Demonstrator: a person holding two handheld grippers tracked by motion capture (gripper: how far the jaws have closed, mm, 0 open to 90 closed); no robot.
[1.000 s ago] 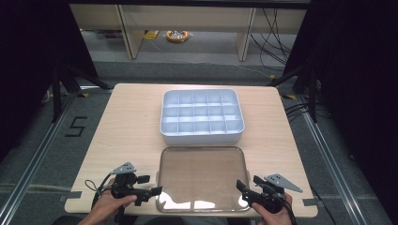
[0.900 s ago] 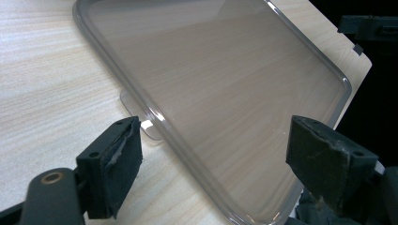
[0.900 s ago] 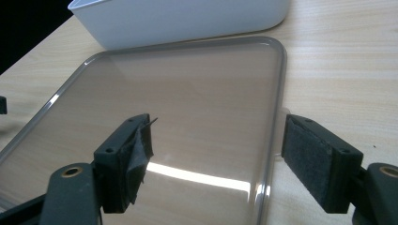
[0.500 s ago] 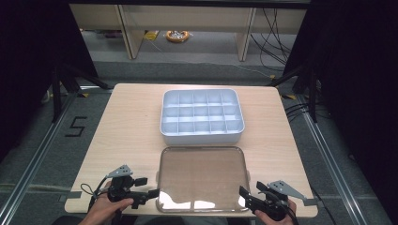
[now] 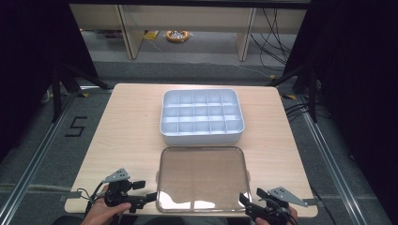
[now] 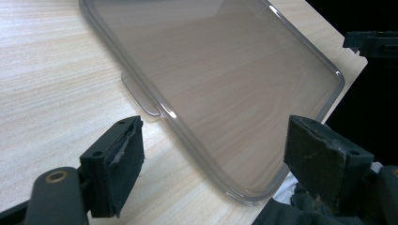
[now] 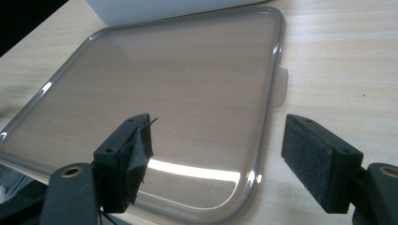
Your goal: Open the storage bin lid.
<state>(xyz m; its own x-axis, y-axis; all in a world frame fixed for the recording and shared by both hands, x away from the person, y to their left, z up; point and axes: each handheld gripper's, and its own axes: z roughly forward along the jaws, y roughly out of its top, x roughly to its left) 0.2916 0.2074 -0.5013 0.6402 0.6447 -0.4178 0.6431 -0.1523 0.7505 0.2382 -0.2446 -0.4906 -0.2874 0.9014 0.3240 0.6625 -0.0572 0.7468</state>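
Note:
A clear, smoke-tinted lid (image 5: 202,178) lies flat near the table's front edge, just in front of a white box (image 5: 202,117) divided into several empty compartments. My left gripper (image 5: 145,191) is open at the lid's front left corner, its jaws pointing right. In the left gripper view the lid (image 6: 225,70) and its side tab (image 6: 141,96) lie ahead of the open left gripper (image 6: 216,140). My right gripper (image 5: 251,198) is open at the front right corner. In the right gripper view the right gripper (image 7: 218,140) straddles the lid's (image 7: 178,79) corner edge without touching it.
The wooden table (image 5: 131,122) has bare surface on both sides of the box and lid. Its front edge (image 5: 75,208) runs just under my hands. Shelving and cables (image 5: 277,28) stand on the floor beyond the far side.
Both grippers have drawn back toward the table's front edge, away from the lid's corners. The lid and the box have not moved.

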